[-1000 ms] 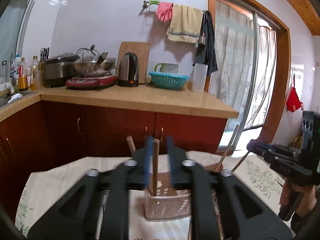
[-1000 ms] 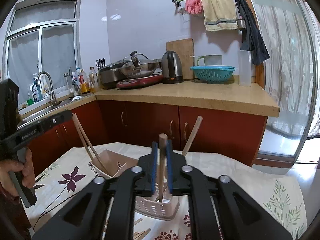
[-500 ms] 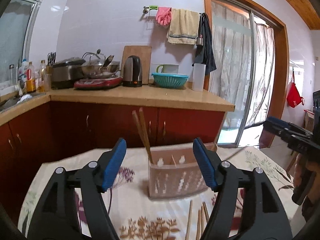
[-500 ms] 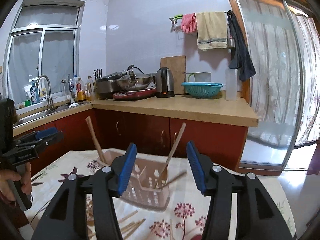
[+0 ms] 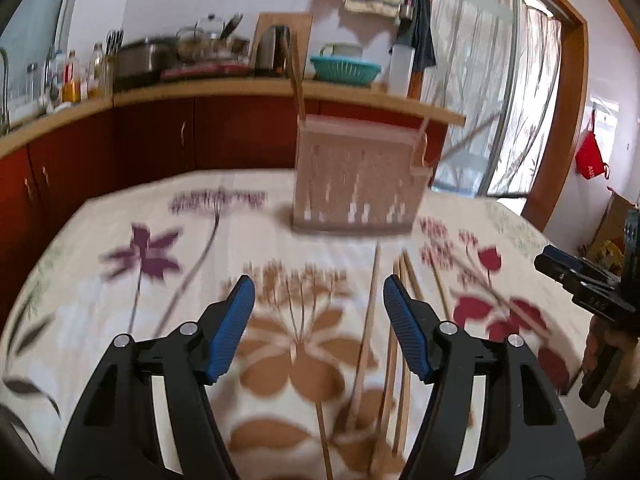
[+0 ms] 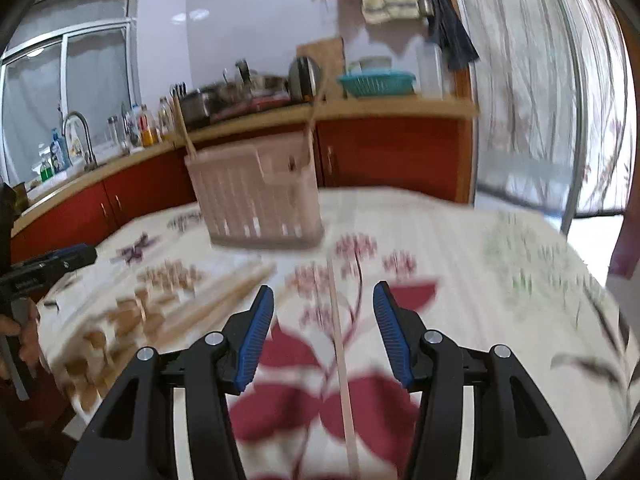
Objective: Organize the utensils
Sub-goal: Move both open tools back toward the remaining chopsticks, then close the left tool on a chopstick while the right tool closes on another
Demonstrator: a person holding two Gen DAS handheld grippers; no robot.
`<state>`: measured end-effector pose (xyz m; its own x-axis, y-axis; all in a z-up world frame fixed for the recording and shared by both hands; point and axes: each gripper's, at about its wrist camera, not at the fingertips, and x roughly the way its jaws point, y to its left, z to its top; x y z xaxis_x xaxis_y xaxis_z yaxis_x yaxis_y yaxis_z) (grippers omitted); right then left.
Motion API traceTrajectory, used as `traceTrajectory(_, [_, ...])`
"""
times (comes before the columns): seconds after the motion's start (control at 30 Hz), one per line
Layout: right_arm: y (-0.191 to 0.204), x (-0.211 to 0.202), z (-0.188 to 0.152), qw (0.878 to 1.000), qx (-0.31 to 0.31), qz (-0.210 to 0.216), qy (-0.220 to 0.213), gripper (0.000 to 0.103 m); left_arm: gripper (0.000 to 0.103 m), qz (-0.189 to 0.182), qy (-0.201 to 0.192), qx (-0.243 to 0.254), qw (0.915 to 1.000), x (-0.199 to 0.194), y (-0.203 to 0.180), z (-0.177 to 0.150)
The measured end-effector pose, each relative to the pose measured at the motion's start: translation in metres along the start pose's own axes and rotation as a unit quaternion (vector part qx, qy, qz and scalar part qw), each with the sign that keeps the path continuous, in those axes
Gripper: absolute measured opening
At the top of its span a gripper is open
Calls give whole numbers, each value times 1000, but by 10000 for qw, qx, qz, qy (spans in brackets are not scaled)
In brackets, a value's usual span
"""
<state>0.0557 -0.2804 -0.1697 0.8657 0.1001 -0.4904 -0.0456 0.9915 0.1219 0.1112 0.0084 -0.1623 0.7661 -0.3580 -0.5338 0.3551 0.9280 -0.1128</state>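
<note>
Currently both tongs are spread wide with nothing between the pads. Left tongs (image 5: pixel 319 328) hang low over the floral tablecloth (image 5: pixel 132 240), aimed at a loose bundle of chopsticks (image 5: pixel 394 344) lying flat just right of centre. Right tongs (image 6: pixel 323 332) straddle a single chopstick (image 6: pixel 340 356) that lies lengthwise between the pads, not touched as far as I can tell.

Beyond both: the slotted pink utensil holder (image 5: pixel 356 176) stands upright on the counter, near but clear of the loose sticks. A few chopsticks (image 5: pixel 297 80) already stand in it, leaning out of the top.

Progress, my read: partway. Some sticks are housed; the bundle and the single one are left. Likely the next step is a pick by each hand.

View differences:
- Left wrist view shows the bundle end-on and the other gripper at the right edge.
- Right wrist view shows the single stick clearly, the bundle (image 6: pixel 216 300) off to the left, and the sink faucet (image 6: pixel 80 136) by the window.

Both frames are motion-blurred, so the exact stick count is unclear.
</note>
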Motion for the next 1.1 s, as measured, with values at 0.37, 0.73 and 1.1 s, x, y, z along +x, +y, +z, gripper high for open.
traceTrajectory(0.37, [-8,-3,-55,9995,142,-72,283,45,45,-130,449,129,9988,9,-19,-60])
traceTrajectory(0.73, [-8,-9,-58,9997,151,-14,202,45,26,-110,625,257,9977,17,-25,-78])
traceTrajectory(1.1, [-7,-9,-58,9997,121,-16,215,45,9,-132,660,285,9973,23,-25,-78])
